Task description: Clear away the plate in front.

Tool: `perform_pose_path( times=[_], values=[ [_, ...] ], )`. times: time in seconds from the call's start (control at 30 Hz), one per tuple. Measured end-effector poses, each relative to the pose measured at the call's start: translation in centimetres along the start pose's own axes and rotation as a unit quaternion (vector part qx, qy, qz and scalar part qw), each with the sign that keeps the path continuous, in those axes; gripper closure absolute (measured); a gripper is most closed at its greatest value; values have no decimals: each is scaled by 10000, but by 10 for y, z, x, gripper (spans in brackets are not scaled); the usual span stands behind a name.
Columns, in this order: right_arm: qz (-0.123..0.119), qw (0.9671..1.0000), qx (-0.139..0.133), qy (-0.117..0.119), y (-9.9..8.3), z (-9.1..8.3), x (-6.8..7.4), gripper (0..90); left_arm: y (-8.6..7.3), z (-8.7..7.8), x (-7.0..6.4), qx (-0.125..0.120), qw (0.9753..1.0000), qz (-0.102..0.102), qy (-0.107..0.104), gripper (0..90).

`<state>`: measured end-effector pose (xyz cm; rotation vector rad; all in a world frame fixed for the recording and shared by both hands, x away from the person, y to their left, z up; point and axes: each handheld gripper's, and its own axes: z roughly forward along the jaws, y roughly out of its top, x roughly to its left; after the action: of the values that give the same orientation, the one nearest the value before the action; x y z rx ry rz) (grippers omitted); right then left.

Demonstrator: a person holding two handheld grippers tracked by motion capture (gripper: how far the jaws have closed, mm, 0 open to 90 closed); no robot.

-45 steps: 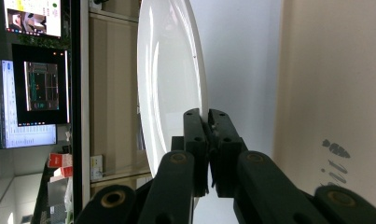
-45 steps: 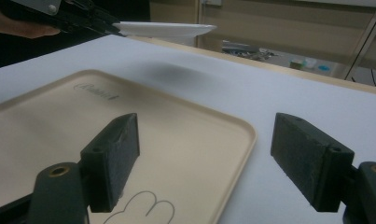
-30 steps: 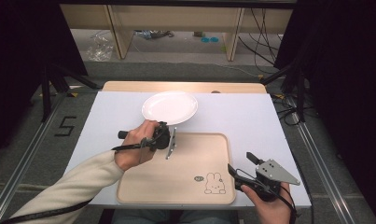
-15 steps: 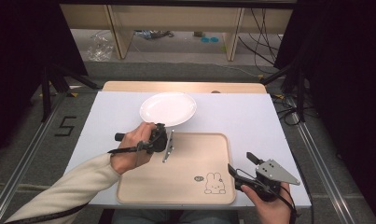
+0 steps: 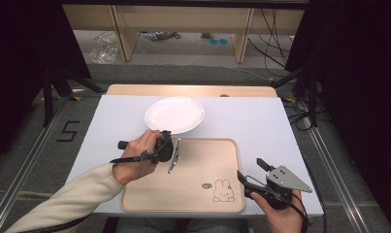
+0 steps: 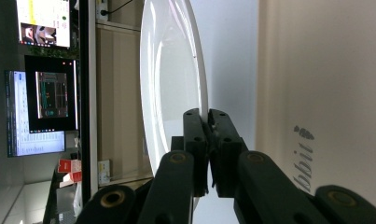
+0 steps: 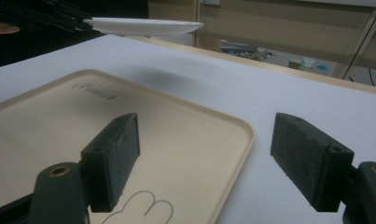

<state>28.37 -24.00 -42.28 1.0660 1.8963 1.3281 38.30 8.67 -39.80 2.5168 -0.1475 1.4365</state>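
Note:
A white plate (image 5: 175,115) hovers a little above the white table, level, just past the far edge of a beige tray (image 5: 203,160) with a rabbit drawing. My left gripper (image 5: 165,135) is shut on the plate's near rim; in the left gripper view the jaws pinch the rim (image 6: 208,122) of the plate (image 6: 171,84). My right gripper (image 5: 250,168) rests open at the tray's near right corner, holding nothing. In the right gripper view, that gripper (image 7: 213,154) frames the tray (image 7: 199,135), with the raised plate (image 7: 143,25) casting a shadow beyond it.
The white table (image 5: 261,121) has bare room to the right of the plate and tray. A wooden strip (image 5: 193,90) runs along its far edge. Beyond it are shelf legs and cables on the floor. Metal rails (image 5: 33,155) flank the table.
The left gripper and the plate have shifted slightly toward the near side. The right gripper has not moved.

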Motion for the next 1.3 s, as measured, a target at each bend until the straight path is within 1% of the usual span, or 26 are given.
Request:
perform_pose_path(
  times=[0.17, 0.2, 0.23, 0.27, 0.3, 0.33, 0.37, 0.4, 0.43, 0.47, 0.73, 0.9, 0.93, 0.97, 1.0, 1.03, 1.07, 1.13, 1.3],
  values=[
    [4, 10000, -15, -17, 0, 0, 0, 249, 2, -5, -2, -42, 10000, 1, 9, 865],
    [5, 10000, -14, -15, 0, 1, 0, 249, 2, -6, -2, -41, 10000, 29, 12, 865],
    [6, 10000, 0, -4, 0, 0, 0, 249, 2, -7, -2, -67, 10000, 9, 2, 865],
    [6, 10000, 0, -6, 0, 0, 0, 249, 3, -8, -2, -67, 10000, 40, 10, 865],
    [11, 10000, 32, 3, 0, 0, 0, 249, 3, -9, -3, -77, 10000, 30, 5, 865],
    [20, 10000, 0, -11, 0, 0, 0, 249, 4, -10, -3, -92, 9999, 43, 11, 865],
    [46, 10000, -43, 34, -1, 2, 0, 249, 4, -11, -3, -88, 9999, 49, 10, 865],
    [8, 10000, 33, -1, 0, 0, 0, 249, 4, -11, -3, -91, 10000, 39, 8, 865],
    [8, 10000, 33, -1, 0, 0, 0, 249, 4, -11, -3, -91, 10000, 39, 8, 866],
    [51, 10000, -56, 27, -1, 2, 0, 249, 4, -12, -4, -107, 9999, 41, 4, 866],
    [85, 10000, -33, 37, 0, 1, 0, 249, 3, -16, -8, -106, 9999, 61, -12, 865],
    [54, 10000, -61, 19, -1, 2, -1, 249, 3, -20, -9, -128, 9999, 76, 2, 865],
    [21, 10000, 66, -19, 0, -1, -1, 249, 3, -20, -10, -139, 9999, 73, 8, 864],
    [17, 10000, 70, -19, 0, -1, -1, 249, 4, -22, -10, -127, 9999, 108, 10, 865],
    [64, 10000, 8, -15, 0, 0, -1, 249, 4, -23, -10, -158, 9998, 90, 13, 865],
    [15, 10000, 59, -21, 0, 0, -1, 249, 5, -24, -10, -166, 9998, 87, 15, 864],
    [22, 10000, 37, -22, 0, 0, -1, 249, 5, -25, -10, -179, 9998, 92, 10, 865],
    [52, 10000, 85, -7, 0, -1, -1, 249, 6, -26, -11, -187, 9998, 110, 20, 865],
    [25, 10000, 66, -13, 0, -1, -1, 249, 8, -31, -12, -219, 9997, 131, 23, 864]
  ],
)
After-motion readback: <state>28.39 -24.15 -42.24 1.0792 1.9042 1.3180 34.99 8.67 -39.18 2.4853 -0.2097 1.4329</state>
